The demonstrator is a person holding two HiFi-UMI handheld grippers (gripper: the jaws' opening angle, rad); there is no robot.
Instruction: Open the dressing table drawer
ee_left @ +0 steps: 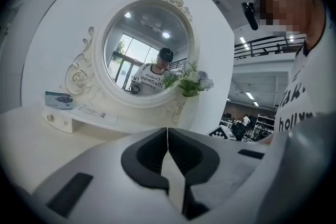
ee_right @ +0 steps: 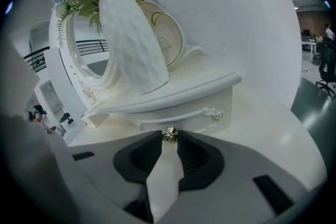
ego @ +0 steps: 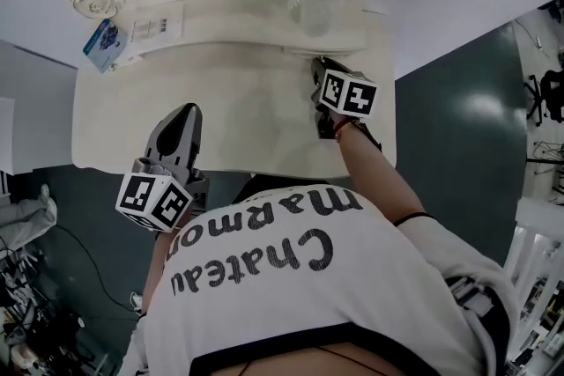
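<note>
The white dressing table (ego: pixel 229 119) carries a low raised shelf with a small drawer (ee_right: pixel 184 117) in its front. The drawer's brass knob (ee_right: pixel 169 134) sits pinched between the dark pads of my right gripper (ee_right: pixel 169 136), which is shut on it. In the head view my right gripper (ego: pixel 317 68) reaches the shelf front just below the vase. My left gripper (ego: pixel 183 114) hovers over the table's near left edge with its jaws together and nothing between them. In its own view the left gripper (ee_left: pixel 167 135) points towards the round mirror (ee_left: pixel 147 52).
A white vase (ego: pixel 317 9) of blue and white flowers stands on the shelf above the drawer. A blue booklet (ego: pixel 104 44) and a card lie at the shelf's left end. Another small drawer knob (ee_left: pixel 51 118) shows at the left. The person's torso is close to the table's front edge.
</note>
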